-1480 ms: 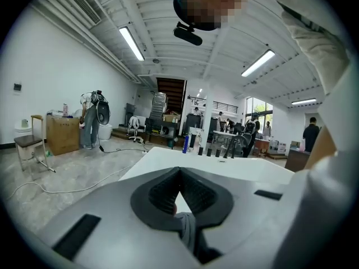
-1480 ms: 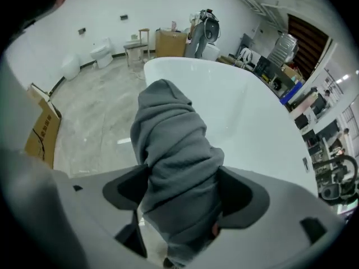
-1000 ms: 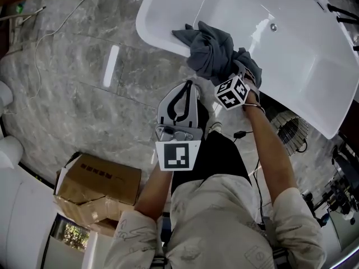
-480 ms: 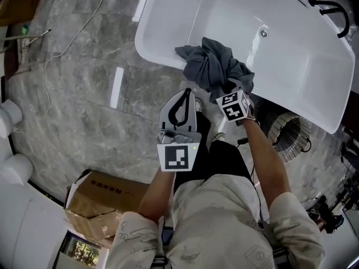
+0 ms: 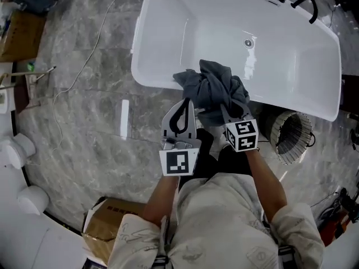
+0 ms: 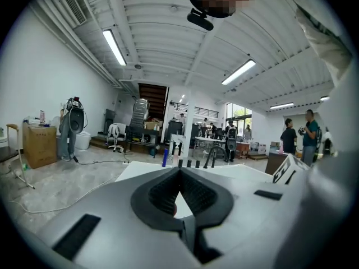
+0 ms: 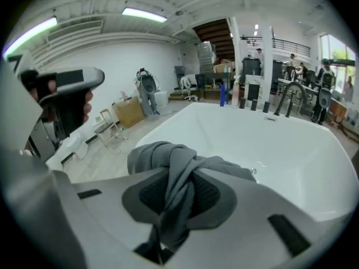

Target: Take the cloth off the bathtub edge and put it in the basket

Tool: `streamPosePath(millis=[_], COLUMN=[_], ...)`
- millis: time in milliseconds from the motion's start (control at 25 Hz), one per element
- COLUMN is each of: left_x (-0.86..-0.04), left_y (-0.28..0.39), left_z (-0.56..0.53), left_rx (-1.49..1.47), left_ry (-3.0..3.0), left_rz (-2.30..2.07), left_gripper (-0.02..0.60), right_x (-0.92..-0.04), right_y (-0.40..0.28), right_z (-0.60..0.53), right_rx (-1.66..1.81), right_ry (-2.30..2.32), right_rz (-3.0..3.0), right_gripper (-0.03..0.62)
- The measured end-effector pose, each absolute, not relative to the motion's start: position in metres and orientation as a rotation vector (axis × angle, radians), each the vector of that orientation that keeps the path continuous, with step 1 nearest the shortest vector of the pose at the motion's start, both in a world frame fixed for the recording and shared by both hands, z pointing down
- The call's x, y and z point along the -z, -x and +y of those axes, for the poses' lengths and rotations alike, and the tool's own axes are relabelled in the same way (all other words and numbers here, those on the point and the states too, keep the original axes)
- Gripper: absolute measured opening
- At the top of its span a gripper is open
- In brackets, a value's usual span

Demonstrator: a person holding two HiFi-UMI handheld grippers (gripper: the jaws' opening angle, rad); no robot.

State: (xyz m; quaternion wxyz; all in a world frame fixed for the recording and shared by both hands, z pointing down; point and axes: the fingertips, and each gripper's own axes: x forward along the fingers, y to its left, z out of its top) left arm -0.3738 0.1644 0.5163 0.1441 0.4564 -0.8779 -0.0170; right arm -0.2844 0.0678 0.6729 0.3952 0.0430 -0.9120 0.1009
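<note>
Grey marble floor (image 5: 73,111) spreads below a white bathtub (image 5: 291,66) in the head view, with open floor to the left and a cardboard box (image 5: 109,228) well away at the lower left. The grey cloth (image 5: 216,88) lies bunched on the tub's near rim. The basket (image 5: 291,136), which neither gripper view shows, stands on the floor just beside the tub's right end. Both forearms reach forward side by side. The left gripper (image 5: 185,102) points at the rim just left of the cloth, and the right gripper (image 5: 224,114) is at the cloth's near side.

The left gripper view looks level across a big hall, with people (image 6: 297,136) far off. Its jaws are together, with nothing between them.

The right gripper view shows its jaws clamped on a twisted fold of the cloth, with the tub's bare hollow beyond.
</note>
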Motion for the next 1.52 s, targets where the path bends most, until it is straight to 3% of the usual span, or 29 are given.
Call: streamPosePath(millis=[320, 720, 1080, 1520], left_x=[-0.46, -0.369, -0.32, -0.299], left_y=[0.342, 0.283, 0.235, 0.124], left_z=[0.12, 0.038, -0.021, -0.116], left_rx=[0.039, 0.084, 0.108, 0.11], left_ry=[-1.497, -1.697, -1.82, -2.092], left_rz=[-2.517, -2.581, -2.592, -2.415], left_gripper=[-0.005, -0.005, -0.005, -0.005], right_x=[-0.559, -0.418, -0.314, -0.293], right_y=[0.26, 0.189, 0.07, -0.082], right_z=[0.024, -0.068, -0.138, -0.21], right_rx=[-0.415, -0.282, -0.036, -0.003], right_ry=[-0.314, -0.623, -1.126, -1.525], right_rz=[-2.564, -2.872, -3.005, -2.871], right_gripper=[0.063, 0.063, 0.063, 0.063])
